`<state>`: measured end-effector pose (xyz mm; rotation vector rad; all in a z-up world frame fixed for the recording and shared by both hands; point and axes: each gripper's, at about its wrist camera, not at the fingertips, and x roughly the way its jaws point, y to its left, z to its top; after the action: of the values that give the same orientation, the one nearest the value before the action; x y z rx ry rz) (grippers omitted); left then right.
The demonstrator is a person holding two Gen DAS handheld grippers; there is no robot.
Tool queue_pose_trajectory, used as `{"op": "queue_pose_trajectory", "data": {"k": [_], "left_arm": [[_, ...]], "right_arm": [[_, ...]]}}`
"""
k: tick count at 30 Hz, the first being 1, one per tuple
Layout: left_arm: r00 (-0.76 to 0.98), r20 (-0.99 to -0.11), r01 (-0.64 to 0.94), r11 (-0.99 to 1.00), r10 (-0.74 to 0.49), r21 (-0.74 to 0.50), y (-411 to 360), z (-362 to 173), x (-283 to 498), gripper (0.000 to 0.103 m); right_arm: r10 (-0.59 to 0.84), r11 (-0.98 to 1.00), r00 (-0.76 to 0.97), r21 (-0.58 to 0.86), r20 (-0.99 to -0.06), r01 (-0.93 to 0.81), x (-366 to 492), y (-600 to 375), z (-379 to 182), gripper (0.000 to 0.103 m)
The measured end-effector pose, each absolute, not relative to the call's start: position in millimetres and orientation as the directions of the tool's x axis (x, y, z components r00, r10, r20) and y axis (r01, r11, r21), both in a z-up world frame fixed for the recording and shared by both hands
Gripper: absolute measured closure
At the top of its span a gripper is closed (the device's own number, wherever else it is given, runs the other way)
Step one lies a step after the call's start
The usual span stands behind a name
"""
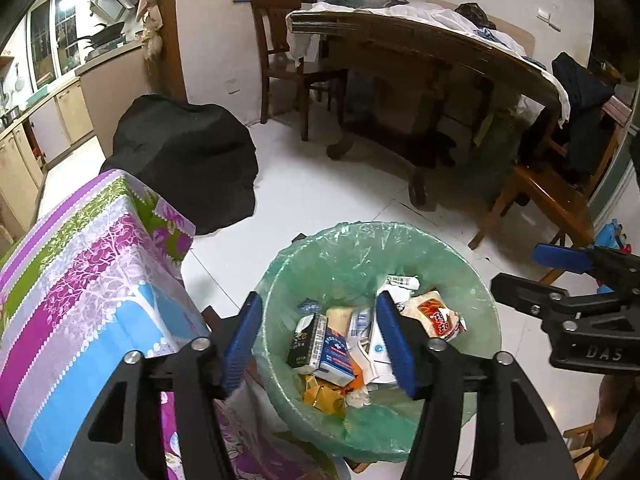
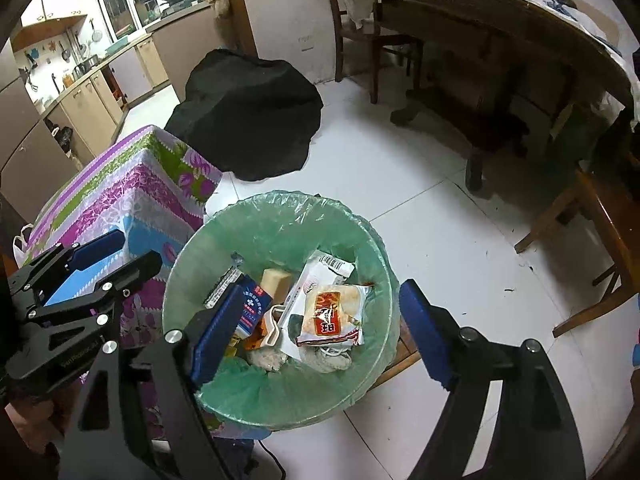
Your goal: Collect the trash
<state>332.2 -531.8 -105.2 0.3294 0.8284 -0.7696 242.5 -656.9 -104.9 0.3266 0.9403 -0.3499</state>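
Observation:
A round bin with a green bag liner (image 1: 360, 248) (image 2: 280, 216) stands on the white tiled floor. Several pieces of trash lie inside: a snack wrapper with a red label (image 1: 436, 314) (image 2: 332, 314), a blue and white carton (image 1: 334, 354) (image 2: 250, 306), a black carton (image 1: 306, 346) and papers. My left gripper (image 1: 318, 340) is open and empty above the bin's near left rim; it also shows at the left of the right wrist view (image 2: 116, 252). My right gripper (image 2: 316, 328) is open and empty above the bin; it also shows at the right of the left wrist view (image 1: 516, 268).
A table with a flowered purple, green and blue cloth (image 1: 92, 280) (image 2: 132, 192) stands just left of the bin. A black bag (image 1: 188, 160) (image 2: 248, 116) lies on the floor behind it. A wooden dining table (image 1: 420, 52) and chairs (image 1: 556, 196) stand to the back and right.

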Motion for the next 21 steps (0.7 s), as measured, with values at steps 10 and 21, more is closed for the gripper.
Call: {"op": "queue_pose_trajectory", "data": {"k": [10, 21], "left_arm": [[0.608, -0.63, 0.624, 0.782, -0.484, 0.001, -468.6, -64.0, 293.1, 0.005], [0.626, -0.482, 0.7, 0.715, -0.613, -0.001, -351.0, -22.2, 144.7, 0.005]], "right_arm": [[-0.292, 0.886, 0.723, 0.108, -0.626, 0.451, 149.8, -603.9, -55.7, 0.006], [-0.449, 0.856, 0.792, 0.055, -0.414, 0.514, 1.8, -478.1, -43.4, 0.005]]}}
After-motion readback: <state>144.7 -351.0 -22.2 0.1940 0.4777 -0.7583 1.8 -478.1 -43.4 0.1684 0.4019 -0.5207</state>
